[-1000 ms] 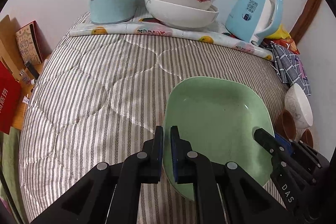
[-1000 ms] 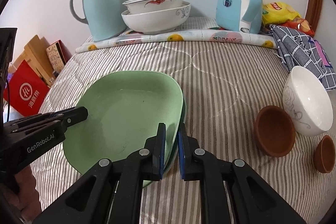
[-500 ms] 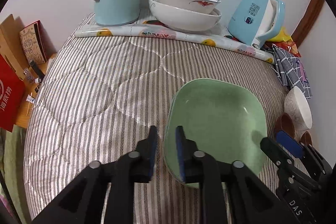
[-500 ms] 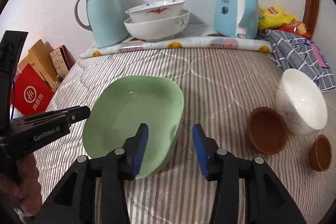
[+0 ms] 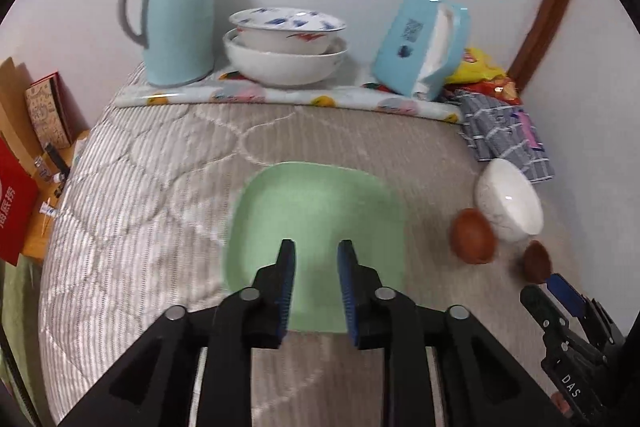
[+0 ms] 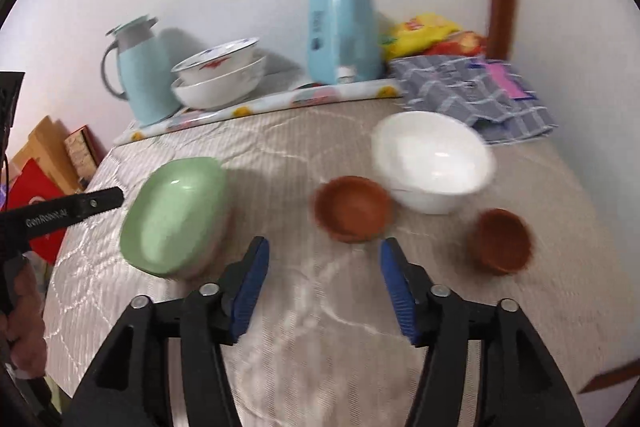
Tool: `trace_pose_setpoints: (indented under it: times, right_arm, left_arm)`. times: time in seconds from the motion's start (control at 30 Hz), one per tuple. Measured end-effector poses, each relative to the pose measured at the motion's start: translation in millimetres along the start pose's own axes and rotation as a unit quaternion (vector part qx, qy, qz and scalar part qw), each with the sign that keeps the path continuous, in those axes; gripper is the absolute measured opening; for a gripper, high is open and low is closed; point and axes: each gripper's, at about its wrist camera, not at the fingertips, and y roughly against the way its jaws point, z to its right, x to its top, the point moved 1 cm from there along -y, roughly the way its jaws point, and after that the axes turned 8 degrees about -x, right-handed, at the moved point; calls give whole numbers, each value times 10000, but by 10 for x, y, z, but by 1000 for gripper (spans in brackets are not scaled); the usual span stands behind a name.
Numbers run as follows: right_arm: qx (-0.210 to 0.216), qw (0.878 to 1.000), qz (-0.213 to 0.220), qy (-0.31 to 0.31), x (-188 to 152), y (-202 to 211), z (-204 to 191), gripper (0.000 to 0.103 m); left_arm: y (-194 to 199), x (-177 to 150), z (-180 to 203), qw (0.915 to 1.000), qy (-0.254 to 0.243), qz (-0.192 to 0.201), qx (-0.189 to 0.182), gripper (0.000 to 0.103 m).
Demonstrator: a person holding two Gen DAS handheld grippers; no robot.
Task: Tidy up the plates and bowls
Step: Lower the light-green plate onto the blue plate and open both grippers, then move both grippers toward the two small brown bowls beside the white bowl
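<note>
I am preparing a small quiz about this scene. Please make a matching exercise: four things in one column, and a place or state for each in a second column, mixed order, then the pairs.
1. green plate
2. patterned bowl
3. white bowl
4. right gripper

A. nested in a larger white bowl
B. jaws wide apart, holding nothing
C. flat on the striped quilt
D. tilted beside the larger brown bowl

Pairs: 1-C, 2-A, 3-D, 4-B
</note>
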Motion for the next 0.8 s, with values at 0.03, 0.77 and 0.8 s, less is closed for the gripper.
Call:
trace_pose_setpoints:
  times: [0.03,0.77,0.8]
  right_arm:
    - [-28,10000,37,-34,-18,44,71,60]
    - [-915,9945,12,-515,-316,452,1100,61]
    - [-922,9943,13,-538,-320,446,1115,61]
  left_arm:
    - [11,-12,91,10000,-51,20,-41,29]
    - [17,-187,1002,9969,-700,27,-351,34]
    - [6,-185,1009,9968,-718,13,-339,34]
